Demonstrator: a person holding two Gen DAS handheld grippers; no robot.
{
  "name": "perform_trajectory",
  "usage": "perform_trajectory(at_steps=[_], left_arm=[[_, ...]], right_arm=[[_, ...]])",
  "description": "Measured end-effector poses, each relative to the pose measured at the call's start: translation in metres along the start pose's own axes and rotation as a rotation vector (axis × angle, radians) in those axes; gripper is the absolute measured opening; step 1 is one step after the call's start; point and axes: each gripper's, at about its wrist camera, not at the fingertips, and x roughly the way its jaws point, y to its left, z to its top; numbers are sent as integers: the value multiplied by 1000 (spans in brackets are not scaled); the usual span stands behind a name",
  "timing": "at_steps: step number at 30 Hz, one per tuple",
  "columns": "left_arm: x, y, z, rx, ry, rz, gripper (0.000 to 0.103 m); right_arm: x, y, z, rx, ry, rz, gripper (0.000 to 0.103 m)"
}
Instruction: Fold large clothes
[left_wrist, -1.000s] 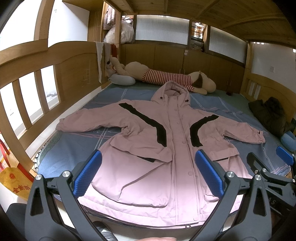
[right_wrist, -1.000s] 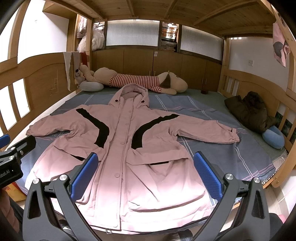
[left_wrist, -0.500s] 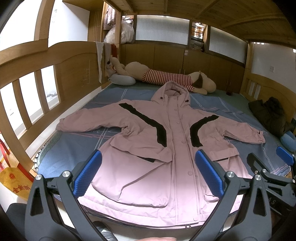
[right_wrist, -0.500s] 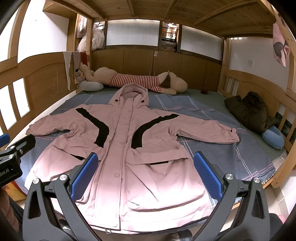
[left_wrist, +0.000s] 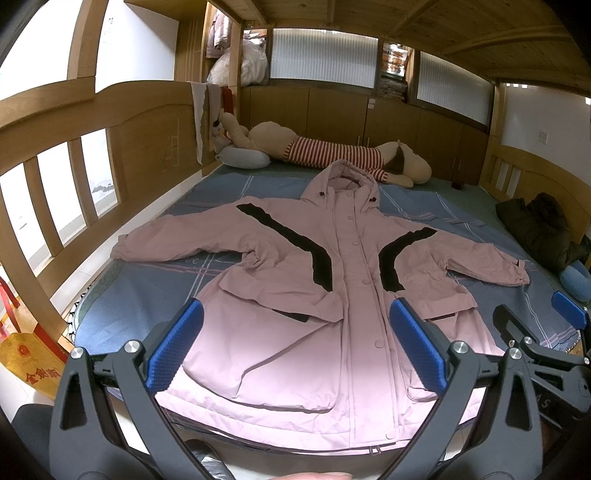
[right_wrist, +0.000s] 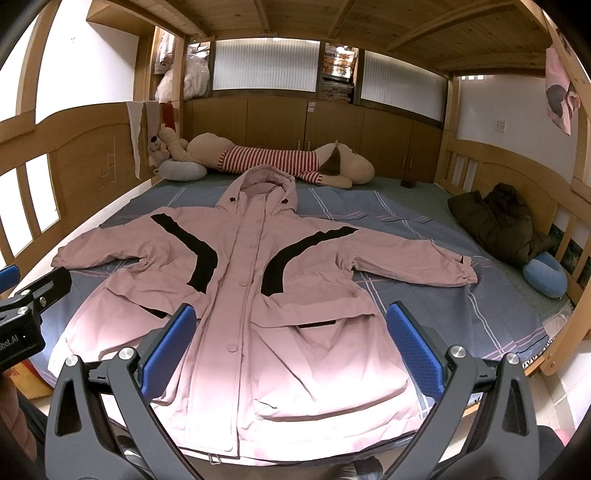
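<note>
A large pink hooded coat (left_wrist: 343, 295) with black chest stripes lies flat, front up, on the blue bed sheet (left_wrist: 147, 299), sleeves spread to both sides, hem at the near edge. It also shows in the right wrist view (right_wrist: 251, 295). My left gripper (left_wrist: 295, 343) is open and empty, held above the hem. My right gripper (right_wrist: 291, 343) is open and empty, also above the hem; its side shows in the left wrist view (left_wrist: 554, 343).
A long plush dog (left_wrist: 332, 151) in a striped shirt lies along the bed's far end. A dark jacket (right_wrist: 498, 225) and a blue neck pillow (right_wrist: 546, 273) lie at the right side. Wooden rails (left_wrist: 55, 206) flank the bed. A yellow bag (left_wrist: 29, 365) stands on the floor at left.
</note>
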Motion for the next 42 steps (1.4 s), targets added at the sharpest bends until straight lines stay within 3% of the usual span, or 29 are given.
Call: perform_trajectory(at_steps=[19,24,26,31,33,37,40,42], left_arm=[[2,0,-2,0,6,0,101],[9,1,-15,-43,43,-13,101],[12,1,-16,-49,74,-16,101],[34,-7,-20,29,260,8,101],[35,-6,-21,57,279,11,101],[37,1,-23,62,301,-59,101],[50,7,-27,69,371,-104,101],[62,12,-31,71,413,-110,101]], right_arm=[[0,0,-1,1,0,0,102],[0,2,-1,-5,-1,-3,102],[-1,1,-1,-1,2,-1,102],[7,-10,-7,5,10,1,102],[11,-14,-9,11,13,2,102],[16,-23,-9,33,0,9,102],[24,-27,-8,44,31,10,102],[28,-32,-9,59,1,6,102]])
